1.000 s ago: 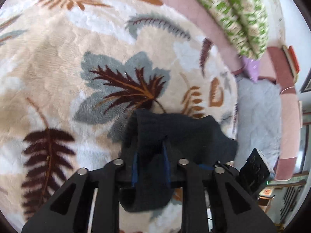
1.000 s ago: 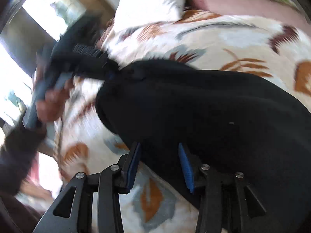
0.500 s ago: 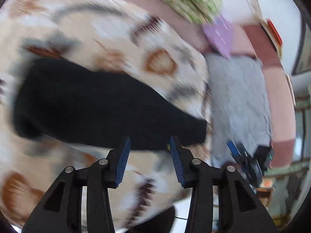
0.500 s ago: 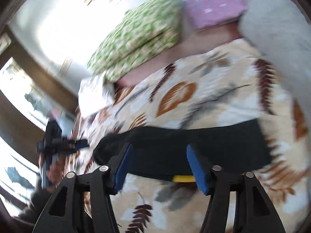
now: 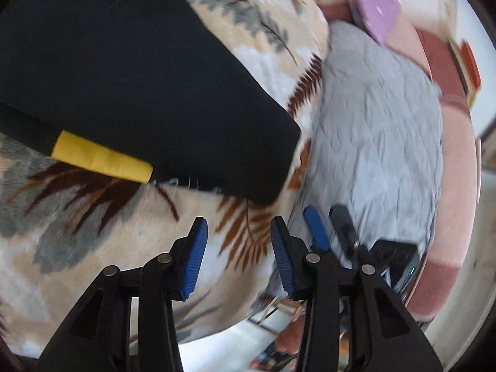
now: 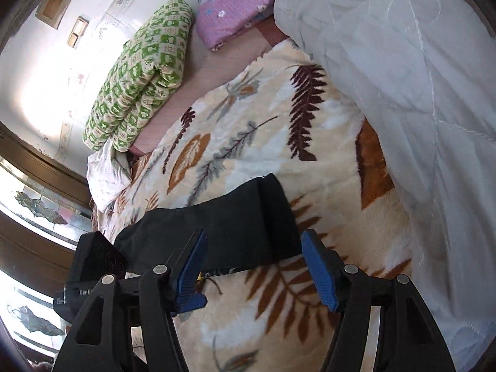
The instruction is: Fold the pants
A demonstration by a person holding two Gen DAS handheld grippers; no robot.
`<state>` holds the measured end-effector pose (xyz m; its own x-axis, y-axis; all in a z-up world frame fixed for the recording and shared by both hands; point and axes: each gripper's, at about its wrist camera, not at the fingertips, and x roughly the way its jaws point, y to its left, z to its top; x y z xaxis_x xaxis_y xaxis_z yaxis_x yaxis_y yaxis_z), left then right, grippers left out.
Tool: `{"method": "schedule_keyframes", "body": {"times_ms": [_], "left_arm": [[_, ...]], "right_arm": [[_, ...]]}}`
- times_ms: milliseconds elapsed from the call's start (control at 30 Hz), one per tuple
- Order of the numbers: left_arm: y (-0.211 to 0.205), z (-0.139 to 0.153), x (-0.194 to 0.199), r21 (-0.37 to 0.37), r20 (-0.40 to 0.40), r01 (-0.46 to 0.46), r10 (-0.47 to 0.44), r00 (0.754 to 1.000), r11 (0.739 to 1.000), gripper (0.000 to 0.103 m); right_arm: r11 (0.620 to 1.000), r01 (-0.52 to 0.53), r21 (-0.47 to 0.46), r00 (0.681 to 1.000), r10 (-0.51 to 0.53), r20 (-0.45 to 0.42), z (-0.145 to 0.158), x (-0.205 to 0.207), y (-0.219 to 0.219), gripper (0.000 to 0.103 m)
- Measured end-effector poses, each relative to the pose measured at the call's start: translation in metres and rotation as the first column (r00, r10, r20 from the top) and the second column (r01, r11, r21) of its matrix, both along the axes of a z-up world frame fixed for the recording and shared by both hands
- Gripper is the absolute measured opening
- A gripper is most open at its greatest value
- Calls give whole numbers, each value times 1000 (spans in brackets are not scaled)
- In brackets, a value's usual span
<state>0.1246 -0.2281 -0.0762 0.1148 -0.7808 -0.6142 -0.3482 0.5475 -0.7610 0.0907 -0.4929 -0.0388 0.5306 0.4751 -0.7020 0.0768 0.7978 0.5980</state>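
The black pants [image 5: 130, 71] lie flat as a long folded strip on the leaf-patterned blanket [image 5: 93, 232], with a yellow label [image 5: 102, 158] at the near edge. My left gripper [image 5: 237, 241] hovers open just short of the strip's right end, with only blanket between its blue pads. In the right wrist view, the pants' end [image 6: 223, 226] shows between and beyond the fingertips of my right gripper [image 6: 252, 238]. It stands wide open, its pads clear of the cloth. The right gripper's fingers [image 5: 316, 229] also appear in the left wrist view, close on the right.
A pale grey quilt [image 6: 418, 77] lies along the right of the blanket. At the bed's far side are a rolled green-checked quilt [image 6: 139, 74], a folded purple cloth [image 6: 235, 9] and a white cloth [image 6: 105, 176]. A window [image 6: 34, 210] is at the left.
Both grippers were shut on the lifted pants a second ago. They have let go and opened. The pants now lie flat, and both grippers have swung over to the strip's right end.
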Motion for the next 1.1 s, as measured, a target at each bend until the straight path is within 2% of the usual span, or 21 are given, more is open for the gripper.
{"method": "schedule_keyframes", "body": {"times_ms": [233,367,433,500,533,600,767,900,1000,1100], "left_arm": [[-8,-22,-9,21,-32,-74,74,997,997,40],[-2,-15,5,56,11,-129,129,992,990,39],[1,-15,9,69,14,-127,126,992,990,34],[-1,-17,9,81,6,-115,115,993,990,19],[-4,-19,9,74,1,-104,104,995,992,18],[-8,-23,8,48,-20,-86,87,996,995,18],[-12,-26,10,40,-28,-94,95,995,995,18],[-9,-28,8,37,-32,-114,115,993,993,18],[-9,-30,11,40,-27,-129,130,991,991,18],[-13,-28,12,59,-16,-132,133,991,989,18]], "right_arm": [[999,-13,32,1000,13,-3,-16,16,-9,65],[999,-19,27,1000,19,5,-16,23,-8,65],[999,-24,28,1000,24,6,-16,27,-6,65],[999,-35,25,999,35,1,-18,31,-4,65],[999,-40,23,999,40,-4,-20,35,-3,65],[999,-46,24,999,46,-19,-25,41,-1,65],[996,-35,78,996,41,-78,-49,63,-3,65],[985,-102,139,990,114,-80,-58,76,3,64],[978,-146,151,983,161,-90,-63,79,7,63],[971,-152,187,981,171,-90,-68,82,6,63]]}}
